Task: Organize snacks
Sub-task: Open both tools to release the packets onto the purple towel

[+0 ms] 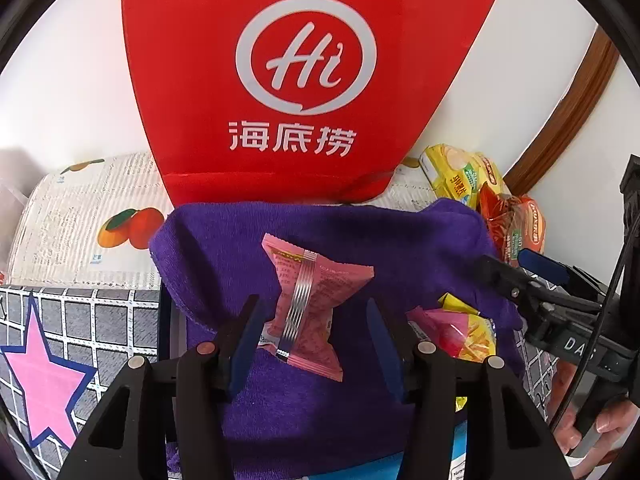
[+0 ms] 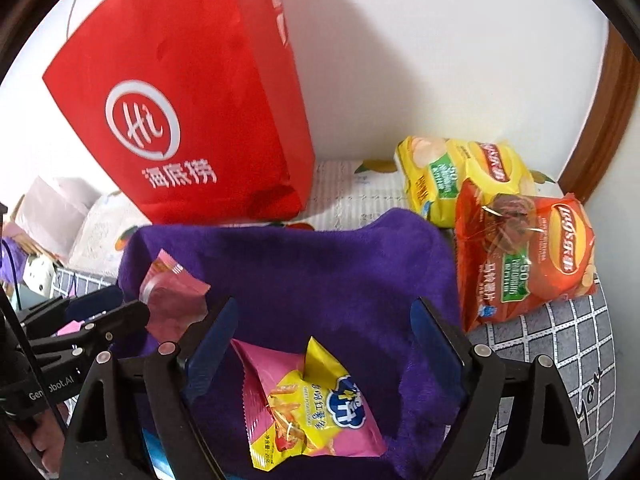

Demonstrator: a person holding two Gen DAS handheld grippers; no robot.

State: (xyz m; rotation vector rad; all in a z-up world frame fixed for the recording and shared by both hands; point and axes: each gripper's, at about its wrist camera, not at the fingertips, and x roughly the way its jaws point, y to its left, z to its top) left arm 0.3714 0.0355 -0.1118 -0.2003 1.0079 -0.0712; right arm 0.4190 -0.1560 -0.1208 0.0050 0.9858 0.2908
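A pink snack packet (image 1: 308, 304) lies on a purple towel (image 1: 320, 240). My left gripper (image 1: 314, 348) is open, its blue pads either side of the packet's near end, not clamped. In the right wrist view the same packet (image 2: 172, 296) lies at the left, with the left gripper (image 2: 100, 312) by it. A pink-and-yellow sweet-potato snack bag (image 2: 308, 408) lies on the towel (image 2: 320, 272) between the open fingers of my right gripper (image 2: 320, 356); it also shows in the left wrist view (image 1: 460, 332). The right gripper (image 1: 504, 272) comes in from the right.
A tall red paper bag (image 1: 304, 80) stands behind the towel against the white wall, also in the right wrist view (image 2: 192, 112). A yellow chip bag (image 2: 452, 172) and an orange-red chip bag (image 2: 524, 256) lie at the right. A grey checked cloth (image 1: 100, 320) covers the surface.
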